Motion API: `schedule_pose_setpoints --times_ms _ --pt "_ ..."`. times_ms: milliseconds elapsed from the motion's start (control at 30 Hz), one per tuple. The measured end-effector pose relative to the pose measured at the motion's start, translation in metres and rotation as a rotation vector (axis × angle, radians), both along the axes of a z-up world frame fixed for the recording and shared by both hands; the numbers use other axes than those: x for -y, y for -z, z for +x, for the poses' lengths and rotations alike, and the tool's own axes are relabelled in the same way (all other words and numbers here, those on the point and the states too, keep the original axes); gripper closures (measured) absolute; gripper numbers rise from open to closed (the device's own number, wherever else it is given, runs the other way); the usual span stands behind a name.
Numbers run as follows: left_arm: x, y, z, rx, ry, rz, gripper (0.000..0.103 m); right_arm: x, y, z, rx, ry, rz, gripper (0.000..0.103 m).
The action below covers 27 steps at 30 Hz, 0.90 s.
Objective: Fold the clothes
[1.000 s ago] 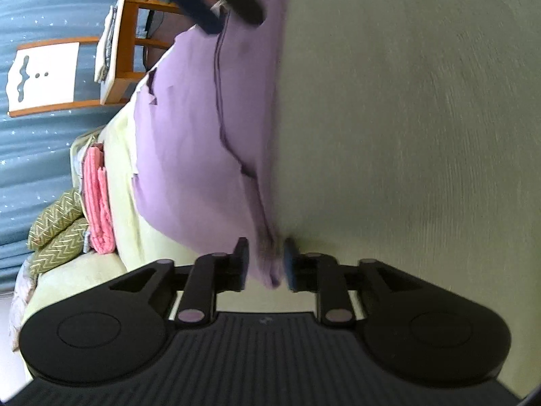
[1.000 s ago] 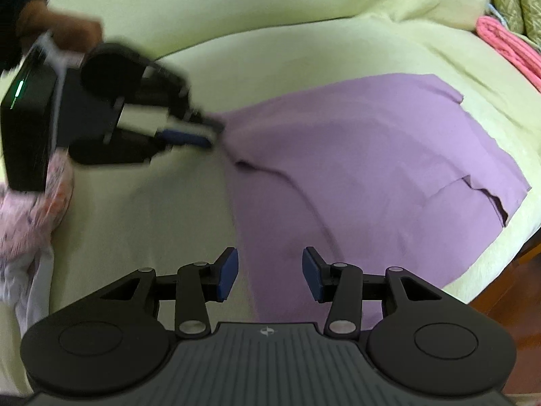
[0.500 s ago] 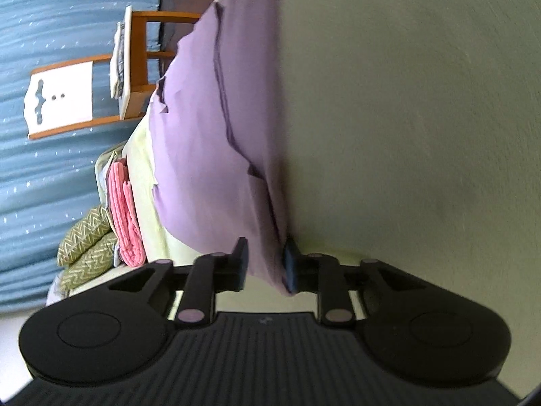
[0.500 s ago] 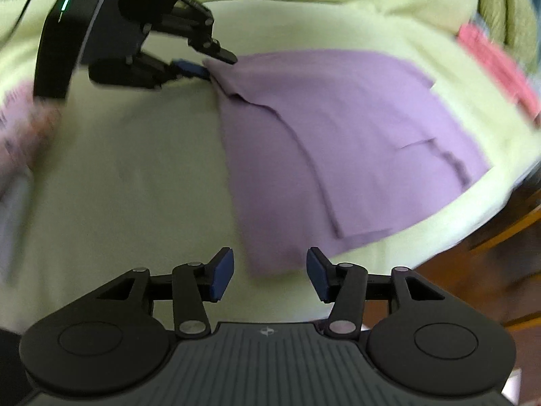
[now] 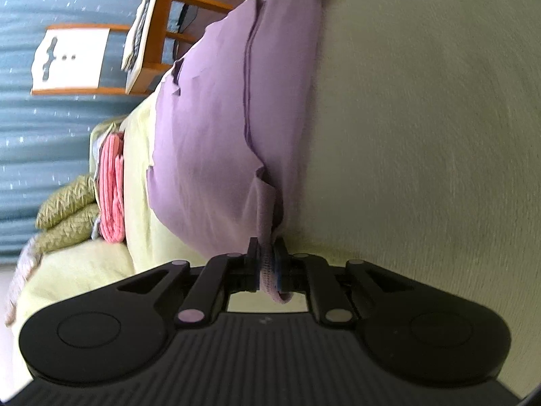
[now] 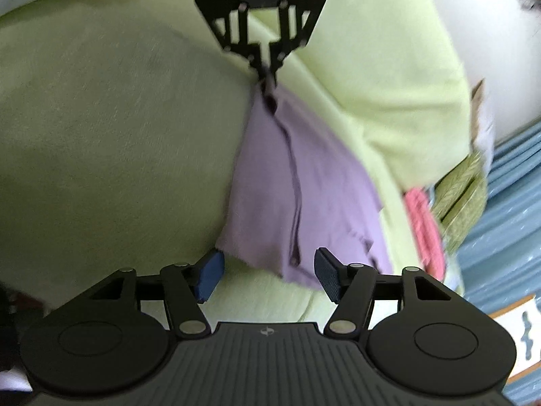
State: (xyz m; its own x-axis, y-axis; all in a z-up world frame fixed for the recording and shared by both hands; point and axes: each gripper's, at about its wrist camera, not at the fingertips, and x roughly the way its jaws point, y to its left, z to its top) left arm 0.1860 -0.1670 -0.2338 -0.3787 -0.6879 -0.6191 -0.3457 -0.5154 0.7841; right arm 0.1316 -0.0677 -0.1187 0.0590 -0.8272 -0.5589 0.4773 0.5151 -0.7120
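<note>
Left wrist view: left hand-held gripper [image 5: 266,260] pinches one corner of the purple garment [image 5: 216,118] spread on a green sofa [image 6: 101,101]; right hand-held gripper [image 6: 268,277] hovers wide open, empty, over another corner. Pulling one-handed could bunch it

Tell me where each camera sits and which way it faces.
Left wrist: on the left gripper, looking along the purple garment it pinches, toward a wooden chair.
Right wrist: on the open right gripper, facing the garment's near edge and the left gripper opposite.
Shared: garment, yellow-green cover, pink cloth.
</note>
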Motion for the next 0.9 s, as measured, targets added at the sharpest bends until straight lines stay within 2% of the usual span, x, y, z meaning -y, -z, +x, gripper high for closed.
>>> schedule_pose_setpoints --times_ms 167,267,333,367,400,433,600,700,833,867,900 --pt "0.002 -0.009 -0.005 -0.013 -0.063 0.042 0.094 0.023 0.002 -0.006 0.073 0.024 -0.085 0.042" --pt "0.006 -0.018 -0.009 -0.012 -0.105 0.084 0.094 0.040 -0.006 -0.011 0.113 0.057 -0.053 0.044" --pt "0.010 -0.025 -0.012 -0.005 -0.125 0.109 0.094 0.049 -0.017 -0.018 0.172 0.062 0.044 0.056" --pt "0.012 -0.030 -0.013 -0.001 -0.135 0.123 0.095 0.054 -0.023 -0.022 0.204 0.066 0.103 0.070" --pt "0.015 -0.035 -0.016 0.002 -0.146 0.139 0.096 0.058 -0.028 -0.026 0.236 0.070 0.162 0.093" --pt "0.018 -0.041 -0.019 0.005 -0.156 0.156 0.096 0.063 -0.034 -0.031 0.268 0.073 0.220 0.103" --pt "0.051 -0.080 -0.037 0.028 -0.190 0.240 0.096 0.114 -0.068 -0.082 0.634 0.237 0.512 0.103" --pt "0.083 -0.098 -0.057 0.042 -0.190 0.291 0.095 0.148 -0.075 -0.119 0.779 0.312 0.592 0.103" --pt "0.142 -0.099 -0.098 0.061 -0.167 0.327 0.093 0.194 -0.084 -0.169 0.972 0.413 0.696 0.103" --pt "0.159 -0.097 -0.108 0.065 -0.169 0.343 0.090 0.205 -0.086 -0.182 1.021 0.439 0.722 0.103" --pt "0.174 -0.094 -0.118 0.060 -0.180 0.357 0.085 0.217 -0.079 -0.189 1.028 0.468 0.733 0.102"
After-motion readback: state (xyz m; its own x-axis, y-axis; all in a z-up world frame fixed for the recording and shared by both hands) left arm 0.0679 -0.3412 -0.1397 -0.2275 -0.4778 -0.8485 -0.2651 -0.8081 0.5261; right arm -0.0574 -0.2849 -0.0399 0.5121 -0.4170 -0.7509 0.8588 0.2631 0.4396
